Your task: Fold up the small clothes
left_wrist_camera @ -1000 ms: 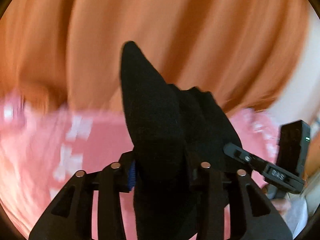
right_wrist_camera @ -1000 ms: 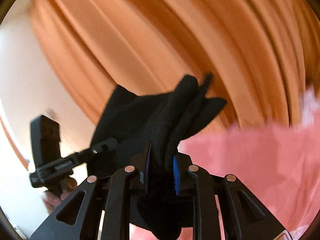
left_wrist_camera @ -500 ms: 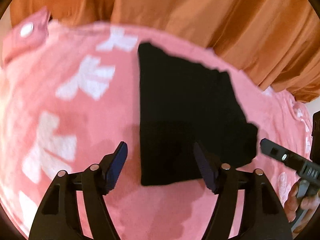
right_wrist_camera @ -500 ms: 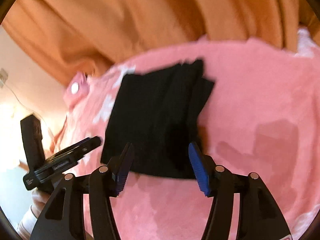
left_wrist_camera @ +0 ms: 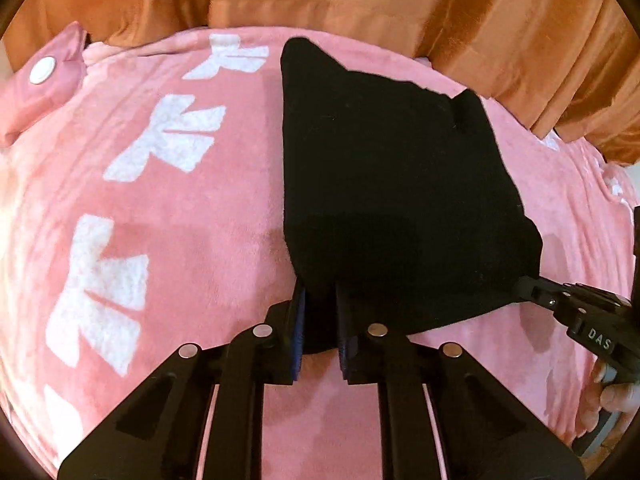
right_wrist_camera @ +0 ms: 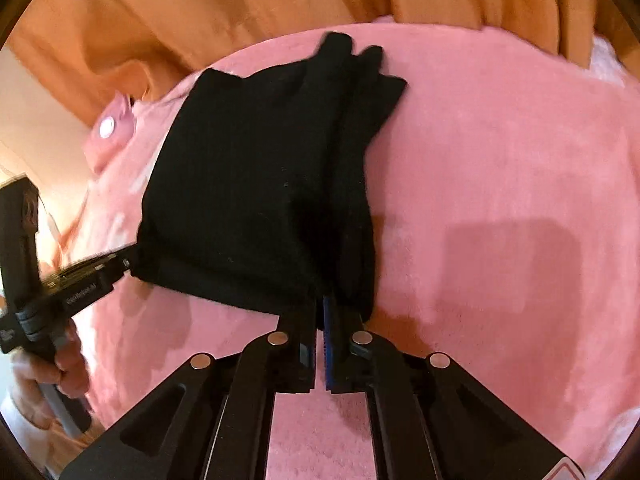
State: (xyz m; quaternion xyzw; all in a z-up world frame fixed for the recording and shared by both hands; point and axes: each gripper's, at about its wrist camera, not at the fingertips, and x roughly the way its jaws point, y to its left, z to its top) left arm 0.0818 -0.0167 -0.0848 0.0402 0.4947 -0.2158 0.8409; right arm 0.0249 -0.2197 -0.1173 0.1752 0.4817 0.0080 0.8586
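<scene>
A folded black garment [left_wrist_camera: 392, 184] lies on a pink fleece blanket [left_wrist_camera: 200, 240] printed with white bow-like shapes [left_wrist_camera: 168, 136], its near edge gripped at both corners. The left tongs [left_wrist_camera: 320, 320] are pressed together on the near left corner of the cloth, the blue-padded fingers [left_wrist_camera: 298, 332] pinching a fold of black fabric between them. The right tongs [right_wrist_camera: 320, 322] are likewise closed on the near right corner — the cloth bunches into ridges just above the grip and runs back toward two dark tips at the far edge. In the left wrist view the right tongs [left_wrist_camera: 532, 286] reach in from the right and touch the garment's corner; in the right wrist view the left tongs [right_wrist_camera: 124, 262] meet the opposite corner, a hand [right_wrist_camera: 44, 376] wrapped around the handle below. An orange curtain [left_wrist_camera: 440, 12] hangs behind the blanket, and a pink tab with a white snap button [left_wrist_camera: 42, 72] sits at the blanket's far left edge.
</scene>
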